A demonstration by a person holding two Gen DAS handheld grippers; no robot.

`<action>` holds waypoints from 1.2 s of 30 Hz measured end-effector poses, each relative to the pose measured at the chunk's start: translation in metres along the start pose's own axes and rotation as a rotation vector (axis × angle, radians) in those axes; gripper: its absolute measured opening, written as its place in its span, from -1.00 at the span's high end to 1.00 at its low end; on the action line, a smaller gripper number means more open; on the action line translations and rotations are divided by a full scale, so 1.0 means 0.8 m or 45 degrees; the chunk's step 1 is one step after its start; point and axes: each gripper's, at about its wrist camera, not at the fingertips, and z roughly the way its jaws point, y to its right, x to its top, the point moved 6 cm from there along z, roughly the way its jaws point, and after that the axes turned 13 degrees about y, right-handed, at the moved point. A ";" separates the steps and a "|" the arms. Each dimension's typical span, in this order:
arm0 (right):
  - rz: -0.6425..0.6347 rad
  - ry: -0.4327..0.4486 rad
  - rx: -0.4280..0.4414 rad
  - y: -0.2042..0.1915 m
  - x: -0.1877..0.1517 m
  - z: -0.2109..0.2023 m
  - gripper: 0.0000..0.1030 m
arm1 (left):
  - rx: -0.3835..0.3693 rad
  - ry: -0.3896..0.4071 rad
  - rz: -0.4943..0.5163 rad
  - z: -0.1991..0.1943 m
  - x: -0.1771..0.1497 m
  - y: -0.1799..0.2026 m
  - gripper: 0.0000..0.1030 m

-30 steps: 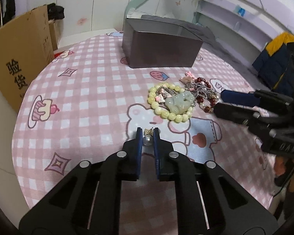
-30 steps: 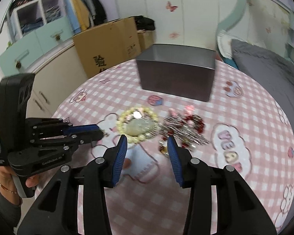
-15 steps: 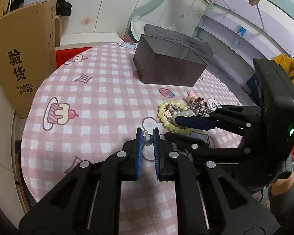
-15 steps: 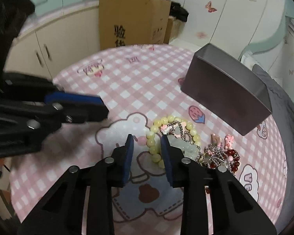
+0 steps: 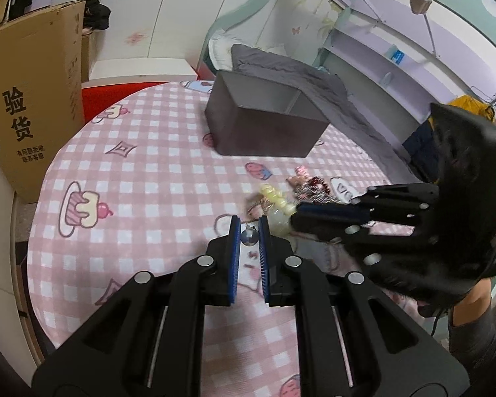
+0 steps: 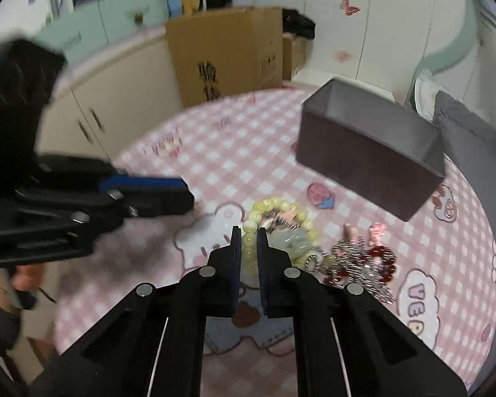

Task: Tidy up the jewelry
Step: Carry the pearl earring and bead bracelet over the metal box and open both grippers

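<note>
Left wrist: carton (image 5: 33, 115) marked "验货"

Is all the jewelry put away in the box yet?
Not yet. No jewelry shows in the dark box. In hand: the left gripper pinches a pearl earring, and the right gripper has just closed on the yellow bead bracelet. Left: the red beads and chains still lie on the tablecloth.

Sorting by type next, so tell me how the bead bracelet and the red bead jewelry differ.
The bead bracelet has pale yellow-green beads; the red bead jewelry has dark red ones. The bracelet forms an open ring; the red piece lies tangled with silver chain. The right tool pinches the bracelet; the red piece lies untouched. Both rest on the checked tablecloth.
</note>
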 end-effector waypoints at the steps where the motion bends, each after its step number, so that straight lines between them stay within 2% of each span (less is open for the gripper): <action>1: 0.019 0.017 0.005 0.003 0.005 -0.008 0.85 | -0.012 0.001 -0.002 0.001 0.002 0.003 0.79; 12: 0.122 0.165 0.053 0.031 0.042 -0.068 0.85 | -0.110 -0.004 0.040 0.025 0.037 0.054 0.79; 23: 0.200 0.279 0.104 0.060 0.085 -0.096 0.85 | -0.144 0.026 0.059 0.042 0.093 0.080 0.79; 27: 0.205 0.330 0.104 0.064 0.101 -0.108 0.85 | -0.161 0.042 0.051 0.038 0.103 0.083 0.79; 36: 0.150 0.403 0.027 0.070 0.142 -0.125 0.85 | -0.168 0.086 0.044 0.037 0.134 0.091 0.79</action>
